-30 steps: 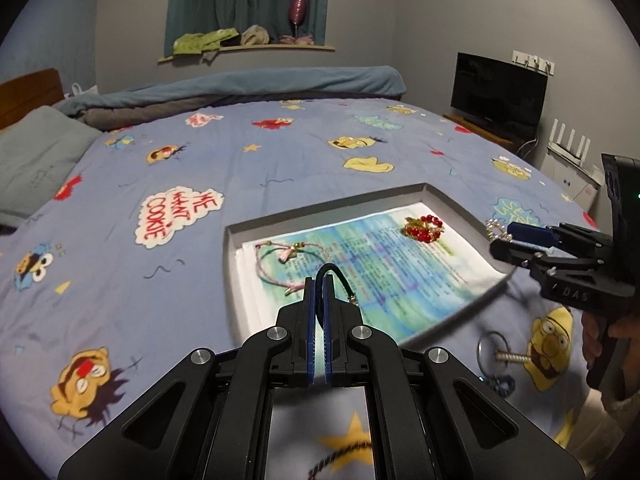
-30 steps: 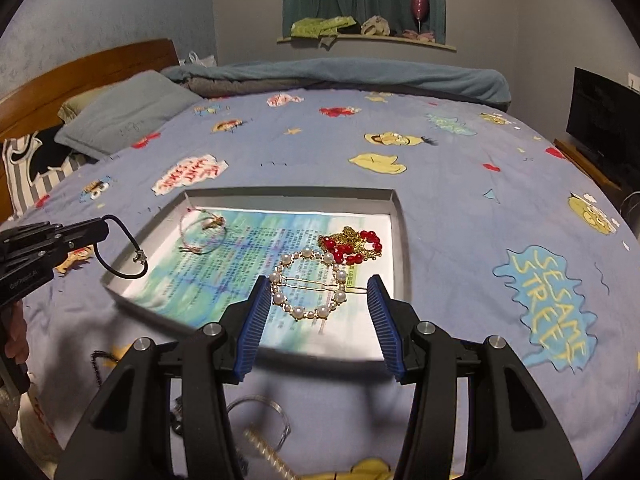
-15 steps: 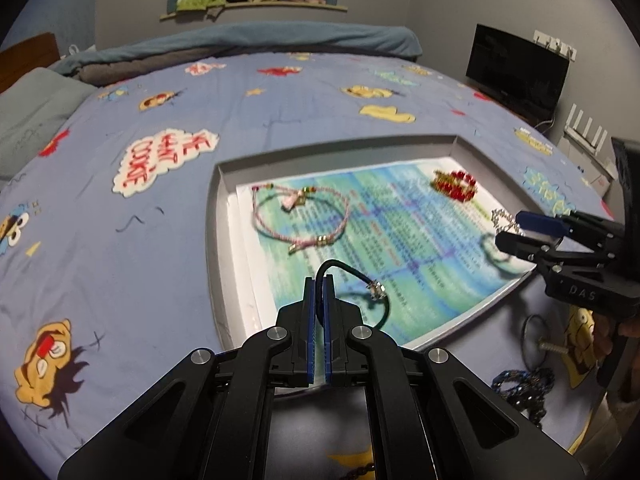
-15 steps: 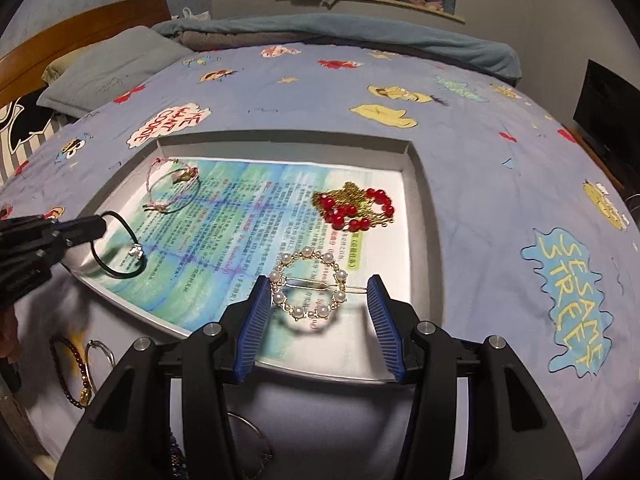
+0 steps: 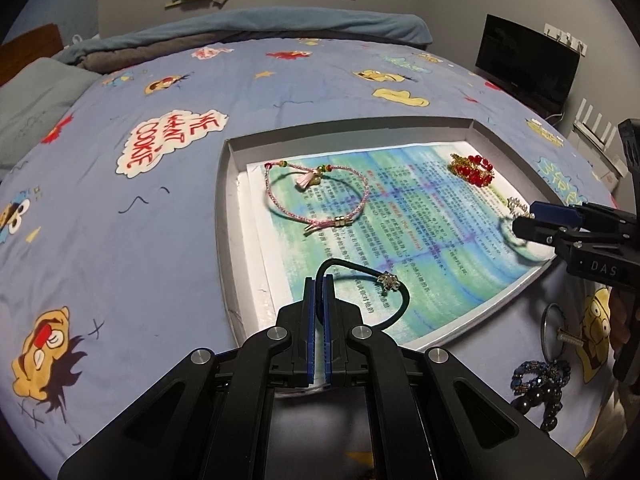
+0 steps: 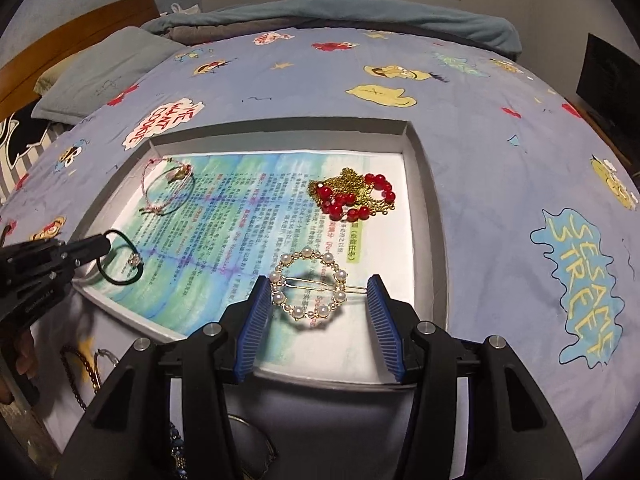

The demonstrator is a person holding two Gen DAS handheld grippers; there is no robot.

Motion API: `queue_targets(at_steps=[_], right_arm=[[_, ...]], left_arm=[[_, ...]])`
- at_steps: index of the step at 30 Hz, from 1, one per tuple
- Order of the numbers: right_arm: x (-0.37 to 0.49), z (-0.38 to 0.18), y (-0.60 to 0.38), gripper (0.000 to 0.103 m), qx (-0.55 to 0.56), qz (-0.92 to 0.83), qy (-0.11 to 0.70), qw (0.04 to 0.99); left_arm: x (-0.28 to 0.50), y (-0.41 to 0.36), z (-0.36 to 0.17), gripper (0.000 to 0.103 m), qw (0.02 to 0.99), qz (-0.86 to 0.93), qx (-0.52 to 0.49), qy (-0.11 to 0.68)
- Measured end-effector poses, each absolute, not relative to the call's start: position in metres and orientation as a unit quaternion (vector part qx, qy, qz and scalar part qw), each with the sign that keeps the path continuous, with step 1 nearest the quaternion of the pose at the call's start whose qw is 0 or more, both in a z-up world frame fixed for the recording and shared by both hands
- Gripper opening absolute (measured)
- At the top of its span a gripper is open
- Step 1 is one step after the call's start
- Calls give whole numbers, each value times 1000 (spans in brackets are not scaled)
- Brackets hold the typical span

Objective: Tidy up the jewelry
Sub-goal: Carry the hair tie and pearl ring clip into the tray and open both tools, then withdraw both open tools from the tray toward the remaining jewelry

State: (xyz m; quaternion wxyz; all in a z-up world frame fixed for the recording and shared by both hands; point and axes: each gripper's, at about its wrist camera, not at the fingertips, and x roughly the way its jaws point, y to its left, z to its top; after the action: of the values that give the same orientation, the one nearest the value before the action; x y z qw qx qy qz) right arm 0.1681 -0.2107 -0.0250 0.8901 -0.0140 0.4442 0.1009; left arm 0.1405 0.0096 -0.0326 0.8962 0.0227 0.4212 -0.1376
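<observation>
Fingers pinching black hair tie over tray's near edge; right fingers gripping pearl clip.

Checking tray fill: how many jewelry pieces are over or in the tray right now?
4: pink cord bracelet far left, red bead chain far right, pearl hair clip in right hand-held gripper, black hair tie in left hand-held gripper.

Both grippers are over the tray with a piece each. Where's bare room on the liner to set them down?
The middle of the tray is free: printed paper between the pink bracelet and red bead chain. The near left corner under the black hair tie is bare too. The right side is crowded: beads, with the pearl hair clip just below.
</observation>
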Motion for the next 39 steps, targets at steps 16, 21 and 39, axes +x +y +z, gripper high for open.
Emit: queue_targets(at_steps=[16, 21, 39], right_arm=[[178, -32, -202, 50, -71, 85, 454, 884], [177, -33, -201, 50, -74, 86, 452, 885], [161, -14, -201, 78, -68, 90, 417, 902]], left_arm=[[146, 6, -42, 5, 892, -129, 41, 431], [147, 6, -42, 5, 892, -129, 43, 431], [136, 2, -25, 54, 908, -125, 47, 398]])
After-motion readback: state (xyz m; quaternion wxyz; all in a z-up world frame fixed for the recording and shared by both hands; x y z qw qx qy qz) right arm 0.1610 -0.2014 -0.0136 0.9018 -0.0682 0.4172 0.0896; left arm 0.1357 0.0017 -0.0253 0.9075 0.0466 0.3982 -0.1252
